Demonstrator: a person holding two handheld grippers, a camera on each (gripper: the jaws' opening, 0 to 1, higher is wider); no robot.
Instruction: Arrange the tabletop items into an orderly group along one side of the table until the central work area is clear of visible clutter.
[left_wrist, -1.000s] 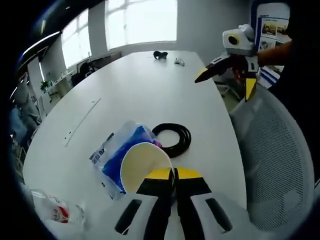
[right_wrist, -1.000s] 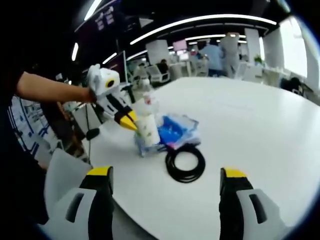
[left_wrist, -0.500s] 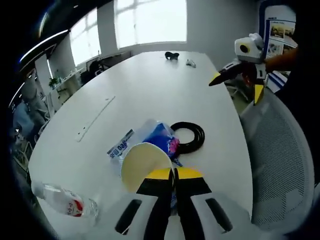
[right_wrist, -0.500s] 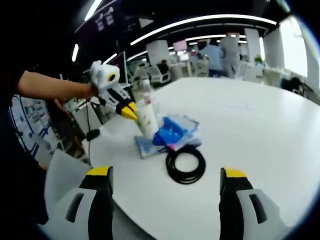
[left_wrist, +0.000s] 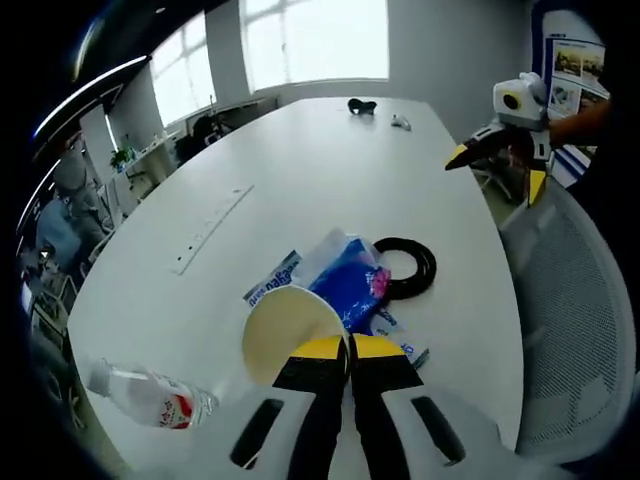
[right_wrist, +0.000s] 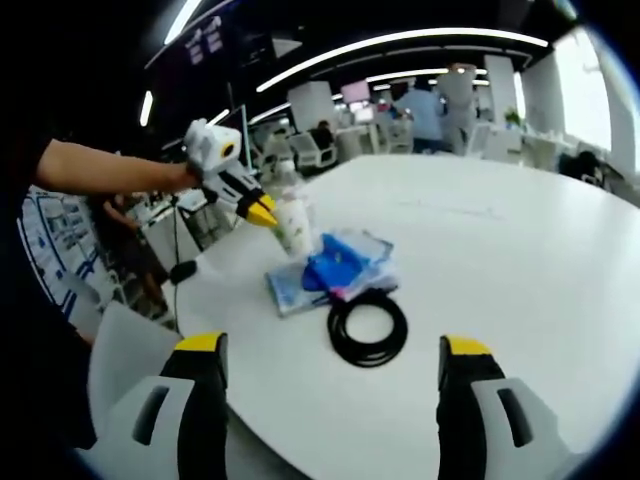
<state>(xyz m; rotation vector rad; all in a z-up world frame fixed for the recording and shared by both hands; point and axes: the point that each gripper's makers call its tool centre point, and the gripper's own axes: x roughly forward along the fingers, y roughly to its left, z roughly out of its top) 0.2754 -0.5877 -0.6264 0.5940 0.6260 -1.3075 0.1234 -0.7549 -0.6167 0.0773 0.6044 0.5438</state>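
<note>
My left gripper (left_wrist: 350, 345) is shut on the rim of a cream paper cup (left_wrist: 285, 328), held above the white table (left_wrist: 300, 170); in the right gripper view that cup (right_wrist: 293, 224) hangs tilted from the left gripper (right_wrist: 258, 210) over the blue plastic packet (right_wrist: 335, 268). The blue packet (left_wrist: 340, 290) lies on the table beside a black coiled cable (left_wrist: 410, 268). A clear plastic bottle (left_wrist: 150, 392) lies on its side near the table's edge. My right gripper (right_wrist: 325, 365) is open with nothing between its jaws, and it shows at the far right (left_wrist: 500, 150) above the table edge.
A grey mesh chair (left_wrist: 575, 330) stands by the table's right edge. Small dark items (left_wrist: 362, 105) sit at the table's far end. A recessed strip (left_wrist: 210, 230) runs along the tabletop. People (right_wrist: 430, 105) and office desks stand in the background.
The left gripper has lifted the cup up and away from the packet. The left view has shifted, so the bottle and table's far end show more.
</note>
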